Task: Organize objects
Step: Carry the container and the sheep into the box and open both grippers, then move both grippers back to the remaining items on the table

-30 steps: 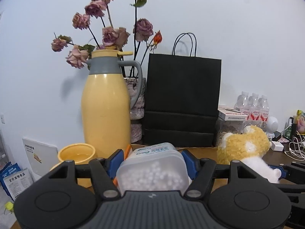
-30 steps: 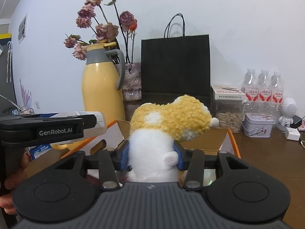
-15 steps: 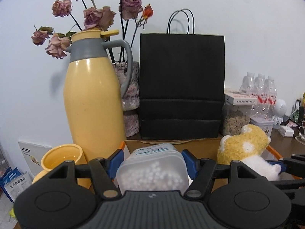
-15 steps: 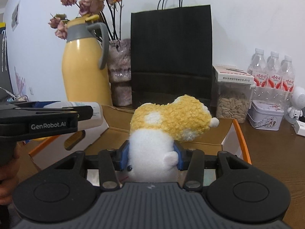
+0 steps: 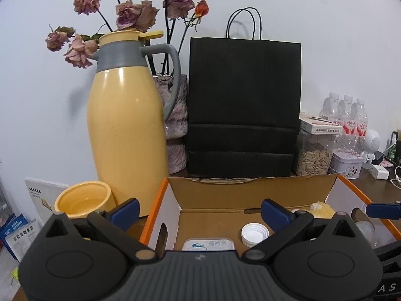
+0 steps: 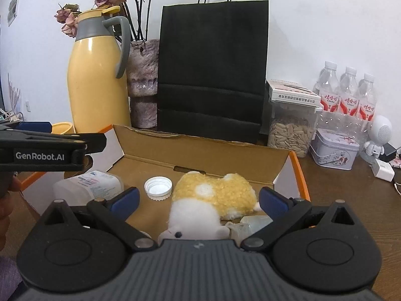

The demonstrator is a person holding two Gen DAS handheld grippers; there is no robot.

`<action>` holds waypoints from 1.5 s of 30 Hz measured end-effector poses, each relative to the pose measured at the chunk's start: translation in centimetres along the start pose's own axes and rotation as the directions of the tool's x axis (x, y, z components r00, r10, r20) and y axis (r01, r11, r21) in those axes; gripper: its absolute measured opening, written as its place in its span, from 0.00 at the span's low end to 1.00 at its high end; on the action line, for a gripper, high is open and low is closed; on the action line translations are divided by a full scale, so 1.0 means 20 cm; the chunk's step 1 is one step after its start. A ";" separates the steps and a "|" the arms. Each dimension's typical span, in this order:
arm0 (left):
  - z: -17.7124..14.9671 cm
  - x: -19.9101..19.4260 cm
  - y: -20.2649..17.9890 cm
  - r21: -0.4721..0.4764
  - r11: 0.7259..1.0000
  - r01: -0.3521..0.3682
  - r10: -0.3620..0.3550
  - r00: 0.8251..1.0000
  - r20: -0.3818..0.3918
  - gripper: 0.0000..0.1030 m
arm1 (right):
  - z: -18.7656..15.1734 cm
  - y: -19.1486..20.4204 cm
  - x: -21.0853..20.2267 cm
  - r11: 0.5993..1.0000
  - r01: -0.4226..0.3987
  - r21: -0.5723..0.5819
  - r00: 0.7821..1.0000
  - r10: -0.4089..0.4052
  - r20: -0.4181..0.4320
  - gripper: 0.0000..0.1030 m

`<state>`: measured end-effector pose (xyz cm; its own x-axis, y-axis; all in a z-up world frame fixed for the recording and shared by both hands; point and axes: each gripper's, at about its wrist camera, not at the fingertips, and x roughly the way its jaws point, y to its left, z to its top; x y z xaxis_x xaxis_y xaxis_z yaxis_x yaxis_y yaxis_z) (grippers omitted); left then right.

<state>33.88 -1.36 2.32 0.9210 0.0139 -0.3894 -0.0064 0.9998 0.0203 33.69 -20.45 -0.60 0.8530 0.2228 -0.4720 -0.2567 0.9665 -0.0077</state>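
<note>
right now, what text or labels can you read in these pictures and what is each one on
"GenRobot.AI": side of the left gripper.
"A S": only part of a word, on the right gripper's body.
Water bottles, plastic container, white box, leaflets: print too small or blurred to read.

In the box [image 6: 280, 173] at frame centre: tub [image 6: 87, 185] left, cap [image 6: 158, 188] middle, plush [image 6: 213, 200] right. Behind it, jug [image 6: 97, 80] upper left, bag [image 6: 213, 70] centre, bottles [image 6: 348, 92] far right.

Three water bottles [image 6: 348, 92], one thermos [image 6: 96, 75], one paper bag [image 6: 213, 67].
</note>
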 end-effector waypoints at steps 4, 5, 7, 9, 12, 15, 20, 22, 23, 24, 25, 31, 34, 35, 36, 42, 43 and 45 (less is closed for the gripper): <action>-0.01 -0.03 0.01 -0.004 1.000 -0.003 0.003 1.000 0.008 1.00 | 0.00 0.00 -0.03 1.000 0.000 -0.002 1.000 0.000 0.017 1.00; -0.02 -0.04 0.01 -0.003 1.000 -0.006 0.006 1.000 0.010 1.00 | 0.00 0.00 -0.05 1.000 0.000 -0.002 1.000 0.000 0.024 1.00; -0.02 -0.06 0.01 -0.005 1.000 -0.009 0.009 1.000 0.015 1.00 | -0.01 0.00 -0.07 1.000 0.004 -0.006 0.999 -0.004 0.035 1.00; -0.03 -0.08 0.02 -0.012 1.000 -0.005 0.005 1.000 0.018 1.00 | -0.01 0.00 -0.09 1.000 0.010 -0.011 0.999 -0.009 0.043 1.00; -0.05 -0.12 0.03 -0.022 1.000 -0.003 0.003 1.000 0.029 1.00 | -0.03 0.01 -0.12 1.000 0.016 -0.019 0.998 -0.015 0.054 1.00; -0.07 -0.17 0.04 -0.035 0.999 0.004 -0.003 0.999 0.040 1.00 | -0.05 0.02 -0.17 0.999 0.025 -0.024 0.997 -0.023 0.070 1.00; -0.12 -0.26 0.06 -0.042 0.999 0.011 -0.010 0.999 0.037 1.00 | -0.09 0.03 -0.27 0.999 0.027 -0.031 0.996 -0.024 0.091 1.00; -0.14 -0.29 0.06 -0.041 0.999 0.006 -0.005 1.000 0.028 1.00 | -0.12 0.03 -0.30 0.999 0.028 -0.032 0.995 -0.025 0.093 1.00; -0.15 -0.31 0.07 -0.041 0.999 0.005 -0.004 1.000 0.021 1.00 | -0.13 0.03 -0.32 0.999 0.028 -0.029 0.995 -0.025 0.099 1.00; -0.17 -0.32 0.07 -0.042 0.999 0.007 -0.007 1.000 0.015 1.00 | -0.14 0.03 -0.35 0.999 0.025 -0.023 0.994 -0.022 0.107 1.00; -0.18 -0.34 0.07 -0.044 0.999 0.008 -0.008 1.000 0.013 1.00 | -0.16 0.03 -0.37 1.000 0.019 -0.018 0.993 -0.017 0.116 1.00; -0.25 -0.45 0.08 -0.055 0.998 0.010 -0.010 1.000 0.013 1.00 | -0.24 0.07 -0.46 0.999 0.044 -0.031 0.992 -0.041 0.118 1.00; -0.30 -0.48 0.08 -0.048 0.999 0.001 -0.002 1.000 -0.006 1.00 | -0.29 0.08 -0.49 0.998 0.061 -0.035 0.992 -0.057 0.109 1.00; -0.32 -0.50 0.08 -0.044 0.999 0.002 -0.002 1.000 -0.010 1.00 | -0.31 0.08 -0.50 0.997 0.067 -0.035 0.993 -0.063 0.104 1.00; -0.33 -0.51 0.07 -0.042 0.999 0.006 -0.007 1.000 -0.013 1.00 | -0.33 0.08 -0.51 0.997 0.070 -0.034 0.993 -0.066 0.098 1.00; -0.43 -0.60 0.08 -0.044 0.999 0.017 -0.018 0.999 -0.032 1.00 | -0.41 0.09 -0.59 0.997 0.077 -0.018 0.993 -0.075 0.094 1.00; -0.45 -0.61 0.09 -0.051 0.999 0.012 -0.014 0.999 -0.035 1.00 | -0.42 0.09 -0.61 0.997 0.076 -0.015 0.993 -0.075 0.094 1.00; -0.48 -0.63 0.11 -0.068 0.998 0.011 -0.014 0.999 -0.048 1.00 | -0.46 0.10 -0.63 0.997 0.078 -0.008 0.993 -0.077 0.087 1.00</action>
<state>18.48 0.90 -1.47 0.9012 0.0006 -0.4334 -0.0231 0.9987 -0.0465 18.26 -22.55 -2.70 0.9066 0.1585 -0.3911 -0.1935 0.9797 -0.0515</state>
